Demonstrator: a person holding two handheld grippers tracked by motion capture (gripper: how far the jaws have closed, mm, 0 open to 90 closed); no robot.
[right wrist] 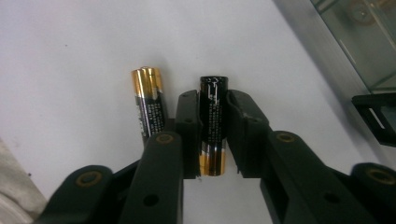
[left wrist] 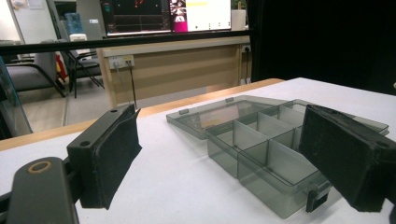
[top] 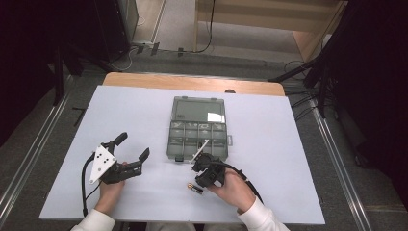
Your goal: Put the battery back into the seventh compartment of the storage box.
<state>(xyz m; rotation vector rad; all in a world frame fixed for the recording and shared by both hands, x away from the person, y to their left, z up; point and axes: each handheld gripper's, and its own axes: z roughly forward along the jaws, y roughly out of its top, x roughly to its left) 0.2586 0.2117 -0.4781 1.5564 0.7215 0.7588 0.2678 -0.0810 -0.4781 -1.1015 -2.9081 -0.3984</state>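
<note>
Two AA batteries, black and gold, lie side by side on the white table. My right gripper point(right wrist: 212, 105) is shut on one battery point(right wrist: 212, 126), its pads pressing both long sides. The other battery point(right wrist: 149, 105) lies free just left of the jaws. In the high view my right gripper point(top: 204, 169) sits at the front of the table with a battery point(top: 195, 188) beside it. My left gripper point(top: 133, 146) rests at the front left, open, with nothing between its pads point(left wrist: 109, 154).
A smoky clear compartment box point(top: 171, 144) stands mid-table with its lid point(top: 199, 109) folded back, its walls point(left wrist: 254, 151) close to my left gripper's right jaw. A corner of the box point(right wrist: 373, 116) lies right of my right gripper. Chairs and a desk stand beyond the far edge.
</note>
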